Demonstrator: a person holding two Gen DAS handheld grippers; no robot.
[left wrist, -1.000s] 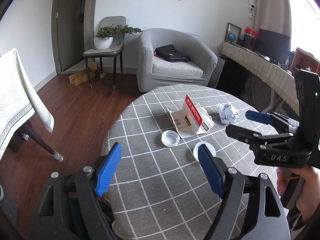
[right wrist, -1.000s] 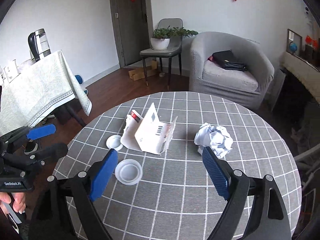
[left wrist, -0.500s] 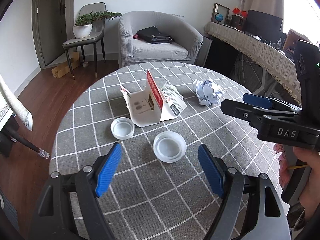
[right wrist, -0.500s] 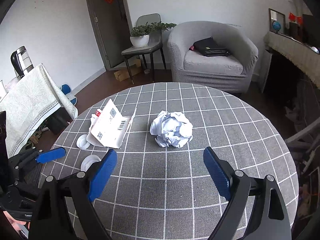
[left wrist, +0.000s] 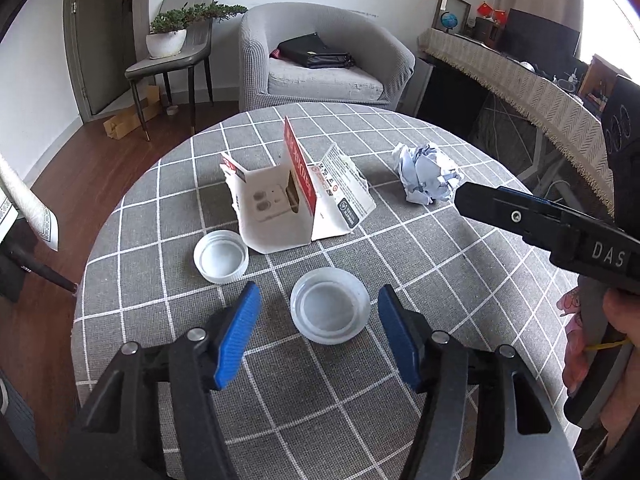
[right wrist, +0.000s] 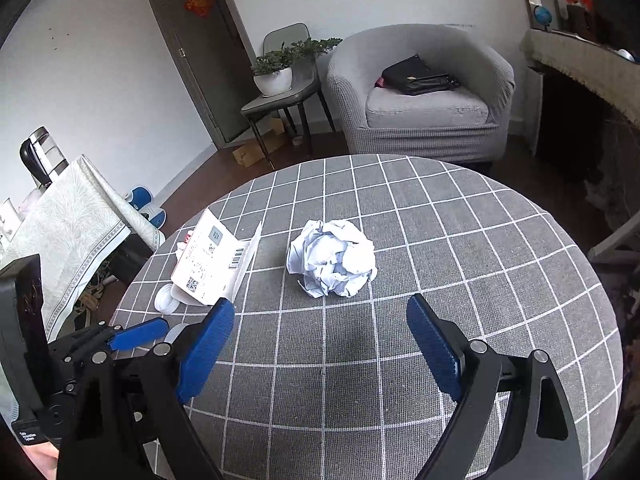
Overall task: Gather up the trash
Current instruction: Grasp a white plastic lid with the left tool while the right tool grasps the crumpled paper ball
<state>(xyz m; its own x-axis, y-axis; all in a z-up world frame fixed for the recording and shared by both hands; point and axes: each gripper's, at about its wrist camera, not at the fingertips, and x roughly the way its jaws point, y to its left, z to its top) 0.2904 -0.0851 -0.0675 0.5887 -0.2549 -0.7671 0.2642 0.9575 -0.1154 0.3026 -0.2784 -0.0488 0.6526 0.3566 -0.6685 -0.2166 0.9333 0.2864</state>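
Note:
On the round table with a grey checked cloth (left wrist: pixel 360 400) lie a translucent plastic lid (left wrist: pixel 330 311), a white screw cap (left wrist: pixel 221 256), a torn red-and-white carton (left wrist: pixel 296 196) and a crumpled paper ball (left wrist: pixel 426 178). My left gripper (left wrist: pixel 318 334) is open, its blue pads on either side of the plastic lid, just short of it. My right gripper (right wrist: pixel 320 350) is open and empty, with the paper ball (right wrist: pixel 332 258) lying just beyond its fingertips. The carton (right wrist: pixel 214 266) shows at the left in the right wrist view.
A grey armchair (left wrist: pixel 320 64) with a black bag stands behind the table. A chair with a potted plant (left wrist: pixel 168 40) is at back left. A long cloth-covered desk (left wrist: pixel 520 80) runs along the right. A cloth-covered table (right wrist: pixel 60 232) stands at left.
Both grippers moved forward and lower over the table. The left one closed in on the plastic lid; the right one closed in on the paper ball. Both stayed open.

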